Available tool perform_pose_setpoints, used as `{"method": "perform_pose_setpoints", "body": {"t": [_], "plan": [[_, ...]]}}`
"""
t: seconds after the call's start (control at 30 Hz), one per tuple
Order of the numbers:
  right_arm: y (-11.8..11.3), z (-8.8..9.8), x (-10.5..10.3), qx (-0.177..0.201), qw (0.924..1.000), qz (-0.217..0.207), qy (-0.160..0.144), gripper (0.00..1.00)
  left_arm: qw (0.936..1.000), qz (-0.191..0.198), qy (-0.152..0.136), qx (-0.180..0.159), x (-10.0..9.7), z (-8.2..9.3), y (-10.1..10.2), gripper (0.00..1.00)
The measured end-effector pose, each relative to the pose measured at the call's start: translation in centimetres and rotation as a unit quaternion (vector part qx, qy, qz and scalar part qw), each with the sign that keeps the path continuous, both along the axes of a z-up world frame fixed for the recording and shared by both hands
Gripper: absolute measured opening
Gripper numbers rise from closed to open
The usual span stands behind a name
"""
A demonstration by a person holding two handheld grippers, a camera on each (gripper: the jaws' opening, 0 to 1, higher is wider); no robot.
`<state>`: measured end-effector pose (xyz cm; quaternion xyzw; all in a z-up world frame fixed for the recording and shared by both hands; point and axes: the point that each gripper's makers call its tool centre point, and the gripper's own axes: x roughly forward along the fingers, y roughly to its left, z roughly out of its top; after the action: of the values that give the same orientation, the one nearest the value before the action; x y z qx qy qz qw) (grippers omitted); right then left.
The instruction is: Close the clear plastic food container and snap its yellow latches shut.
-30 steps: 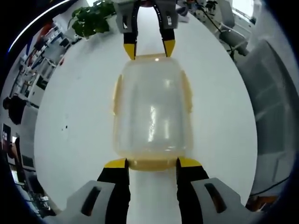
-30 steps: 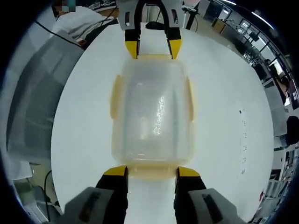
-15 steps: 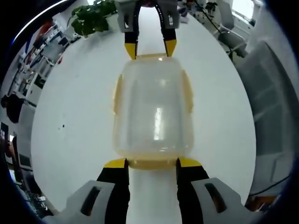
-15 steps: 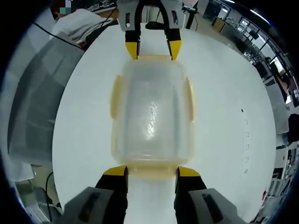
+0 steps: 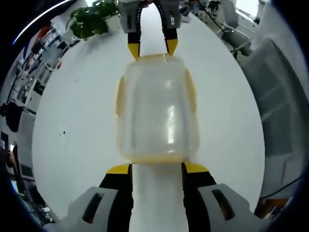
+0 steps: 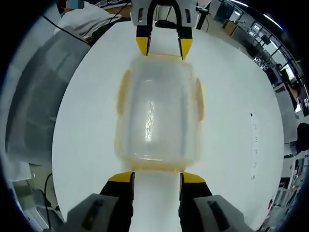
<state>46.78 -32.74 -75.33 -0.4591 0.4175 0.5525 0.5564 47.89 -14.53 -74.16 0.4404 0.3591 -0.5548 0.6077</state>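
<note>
**A:** Where is the container (image 5: 157,111) sitting for you right now?

**B:** It is lying dead center in both views, lid on, resting on the white table (image 5: 77,125). Its long axis is running straight up the frame, from your left gripper (image 5: 156,170) at the bottom of the left gripper view to your right gripper (image 5: 151,47) at the top center.

**A:** And from the other side?

**B:** Same line, mirrored. In the right gripper view the container (image 6: 158,111) is stretching from your right gripper (image 6: 157,178) at the bottom up to your left gripper (image 6: 163,46) at the top. So you are bracketing it end to end, 1 gripper per short end.

**A:** Are my fingers closed on anything?

**B:** No. Both pairs of jaws are standing spread and grasping nothing. Each pair is straddling the end latch (image 5: 157,159) nearest it, tips just beside the container's edge; whether they are touching it I cannot tell.

**A:** Which latches are still needing work?

**B:** The 2 side latches (image 5: 120,99) are flaring outward at the left and right of the container, so I judge them not yet snapped. The end ones are looking flatter, though I cannot tell if they are locked.

**A:** So what does the coming move turn on?

**B:** The side latches are lying across your line of approach, midway along the long axis, about equally near either gripper. You are probably needing to swing 1 round to the side.
</note>
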Motion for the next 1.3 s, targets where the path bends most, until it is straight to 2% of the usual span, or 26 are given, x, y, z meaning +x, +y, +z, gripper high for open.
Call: {"method": "perform_pose_setpoints", "body": {"t": [0.07,0.17,0.23,0.33,0.43,0.6,0.63,0.7,0.87,1.0,1.1,1.2,1.3], "plan": [[-0.2,0.0,-0.2,0.001,1.0,-0.006,0.005,0.4,1.0,0.004,0.001,-0.001,0.1,0.1,0.3,0.42],[-0.8,-0.1,-0.2,-0.006,1.0,-0.003,-0.004,0.38,0.9998,0.016,0.007,-0.007,0.0,0.2,0.5,0.4],[-0.8,0.2,-0.2,0.001,0.9998,-0.018,0.0,0.39,0.9997,0.022,0.009,-0.007,-0.1,0.2,0.7,0.39],[-0.7,0.5,-0.3,0.011,0.9995,-0.029,0.002,0.39,0.998,0.052,0.033,-0.009,-0.6,0.3,0.9,0.4],[-1.0,0.8,-0.4,0.016,0.9989,-0.043,0.008,0.39,0.9983,0.051,0.027,-0.003,-0.6,0.2,1.2,0.4],[-0.9,1.6,-0.2,0.04,0.9957,-0.083,0.013,0.39,0.9938,0.102,0.029,-0.034,-0.1,1.1,0.9,0.39],[-0.7,2.0,0.1,0.049,0.995,-0.088,0.005,0.39,0.9921,0.116,0.031,-0.036,0.1,1.2,1.0,0.38],[-0.5,2.6,0.4,0.051,0.9948,-0.088,-0.008,0.39,0.9926,0.114,0.028,-0.031,0.1,1.3,1.2,0.39],[0.8,3.8,0.8,0.078,0.9905,-0.113,-0.013,0.39,0.9866,0.154,0.038,-0.039,0.2,1.6,1.4,0.4],[1.5,4.2,1.1,0.105,0.9802,-0.168,0.004,0.38,0.9797,0.187,0.048,-0.053,0.3,2.1,1.3,0.39],[1.9,4.3,1.0,0.124,0.9704,-0.206,0.027,0.39,0.9783,0.192,0.045,-0.064,0.2,2.5,0.9,0.4],[2.0,4.3,1.0,0.122,0.9657,-0.227,0.034,0.36,0.9782,0.195,0.043,-0.059,0.0,2.3,0.7,0.4],[2.1,4.1,0.8,0.126,0.9595,-0.248,0.042,0.38,0.9741,0.211,0.053,-0.061,-0.1,2.0,0.5,0.41]]}}
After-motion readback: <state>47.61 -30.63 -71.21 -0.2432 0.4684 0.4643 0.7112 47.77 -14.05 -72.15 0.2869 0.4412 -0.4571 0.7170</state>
